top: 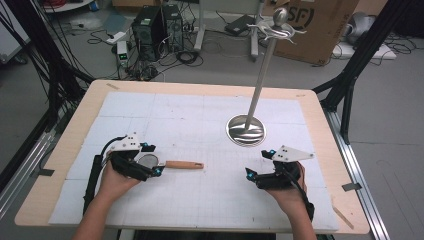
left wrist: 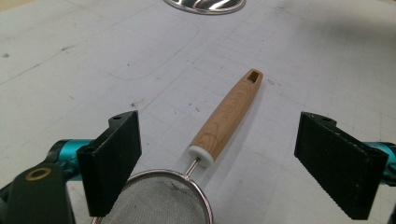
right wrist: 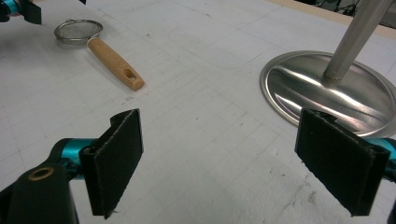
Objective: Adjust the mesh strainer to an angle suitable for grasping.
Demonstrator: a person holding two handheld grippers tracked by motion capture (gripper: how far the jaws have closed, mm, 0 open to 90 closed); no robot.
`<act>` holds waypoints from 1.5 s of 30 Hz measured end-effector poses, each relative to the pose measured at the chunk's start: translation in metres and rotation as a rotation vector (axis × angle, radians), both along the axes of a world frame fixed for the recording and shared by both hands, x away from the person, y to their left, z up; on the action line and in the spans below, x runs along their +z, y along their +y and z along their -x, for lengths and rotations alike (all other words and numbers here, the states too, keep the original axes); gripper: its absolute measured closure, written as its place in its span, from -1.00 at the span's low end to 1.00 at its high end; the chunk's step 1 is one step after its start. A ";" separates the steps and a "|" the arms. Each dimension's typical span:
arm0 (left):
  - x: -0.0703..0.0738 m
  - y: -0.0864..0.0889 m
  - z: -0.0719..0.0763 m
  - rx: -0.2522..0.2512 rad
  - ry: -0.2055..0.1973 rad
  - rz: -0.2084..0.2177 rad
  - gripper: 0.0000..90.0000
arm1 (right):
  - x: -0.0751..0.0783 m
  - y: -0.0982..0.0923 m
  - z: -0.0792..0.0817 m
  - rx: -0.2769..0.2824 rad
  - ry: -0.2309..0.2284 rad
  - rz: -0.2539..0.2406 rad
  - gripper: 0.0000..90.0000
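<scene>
— Lying flat on the white mat of the bench, the strainer has its mesh bowl right at the left tongs and its wooden handle pointing away toward the middle of the mat. Do the tongs have it?

— No. In the left gripper view the two black jaws stand wide apart, one on each side. The bowl's rim sits low between them, close beside the left-hand jaw, and the handle runs out ahead through the gap. Neither pad presses on anything.

— And the right tongs?

— Also open and holding nothing, well apart from the strainer. In the right gripper view the strainer lies far off at upper left, while the steel stand with its round base rests just ahead on the right.
</scene>
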State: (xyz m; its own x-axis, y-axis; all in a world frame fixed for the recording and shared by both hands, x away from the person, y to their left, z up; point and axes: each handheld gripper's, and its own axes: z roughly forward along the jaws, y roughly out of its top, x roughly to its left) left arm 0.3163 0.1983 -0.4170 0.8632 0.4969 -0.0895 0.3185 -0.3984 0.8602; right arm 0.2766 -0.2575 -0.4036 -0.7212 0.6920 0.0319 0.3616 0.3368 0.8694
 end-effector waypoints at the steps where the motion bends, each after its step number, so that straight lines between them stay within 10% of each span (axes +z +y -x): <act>1: 0.000 -0.001 -0.001 -0.002 0.006 -0.004 -0.64 | 0.000 0.000 0.000 0.001 0.000 0.000 -0.69; 45: -0.011 -0.051 -0.029 -0.122 0.133 -0.403 0.29 | -0.004 0.001 -0.002 0.001 0.022 0.007 -0.69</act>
State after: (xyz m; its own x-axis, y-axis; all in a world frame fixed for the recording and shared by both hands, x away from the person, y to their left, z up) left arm 0.3453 0.1469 -0.4284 0.9116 0.4105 -0.0238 0.3463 -0.7352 0.5827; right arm 0.2787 -0.2562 -0.4074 -0.7208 0.6918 0.0435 0.3808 0.3428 0.8588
